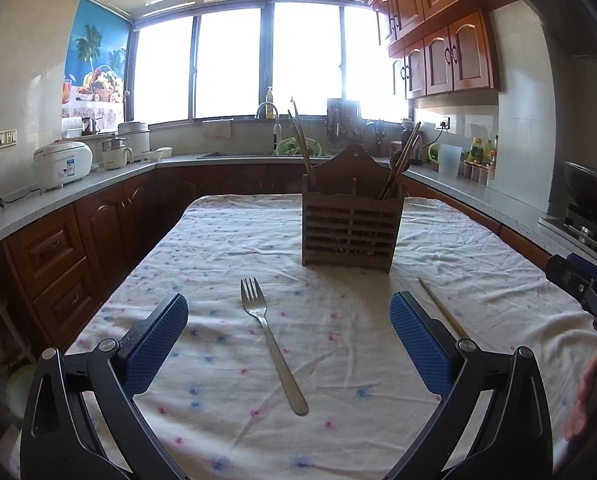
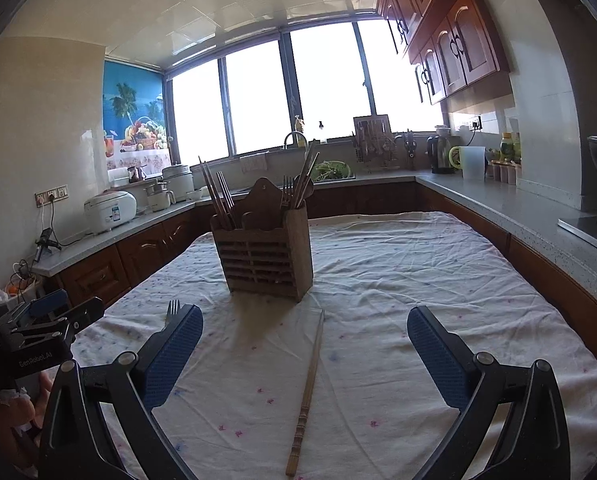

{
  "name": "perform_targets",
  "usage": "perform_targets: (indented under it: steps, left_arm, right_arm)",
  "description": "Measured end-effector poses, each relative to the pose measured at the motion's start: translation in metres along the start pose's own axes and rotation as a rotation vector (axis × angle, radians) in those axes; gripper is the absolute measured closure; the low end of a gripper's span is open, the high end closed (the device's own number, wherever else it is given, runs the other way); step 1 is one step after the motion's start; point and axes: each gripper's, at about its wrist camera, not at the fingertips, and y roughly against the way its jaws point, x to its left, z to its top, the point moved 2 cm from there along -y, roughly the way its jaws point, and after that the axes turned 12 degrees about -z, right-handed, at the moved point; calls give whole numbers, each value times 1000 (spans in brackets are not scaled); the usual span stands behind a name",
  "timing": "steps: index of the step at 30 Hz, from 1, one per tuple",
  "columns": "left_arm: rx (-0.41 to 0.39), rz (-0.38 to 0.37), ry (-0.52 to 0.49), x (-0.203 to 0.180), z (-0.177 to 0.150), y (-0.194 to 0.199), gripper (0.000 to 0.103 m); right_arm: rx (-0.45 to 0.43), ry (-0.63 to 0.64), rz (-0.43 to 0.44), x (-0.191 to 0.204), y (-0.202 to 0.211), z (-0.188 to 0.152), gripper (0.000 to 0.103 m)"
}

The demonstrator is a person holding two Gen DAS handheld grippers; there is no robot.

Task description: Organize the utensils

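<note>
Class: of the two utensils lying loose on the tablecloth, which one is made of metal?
The silver metal fork, lying between the open left gripper fingers. The other, a wooden chopstick, is brown and lies before the open right gripper.

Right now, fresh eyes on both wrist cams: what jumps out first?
The wooden utensil caddy standing mid-table on the speckled tablecloth, chopsticks and a fork poking out of its compartments. In front of it lie two loose pieces: a metal fork between the open fingers of the left gripper, and a single wooden chopstick ahead of the open right gripper. Behind, the blown-out windows dominate the background.
</note>
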Motion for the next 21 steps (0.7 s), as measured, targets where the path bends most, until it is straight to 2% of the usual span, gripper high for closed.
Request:
perform_targets:
  steps: [21]
  left_arm:
    - [32,19,-24,-8,-3,1,0]
  right_arm:
    - [14,44,1,4,2,-15,0]
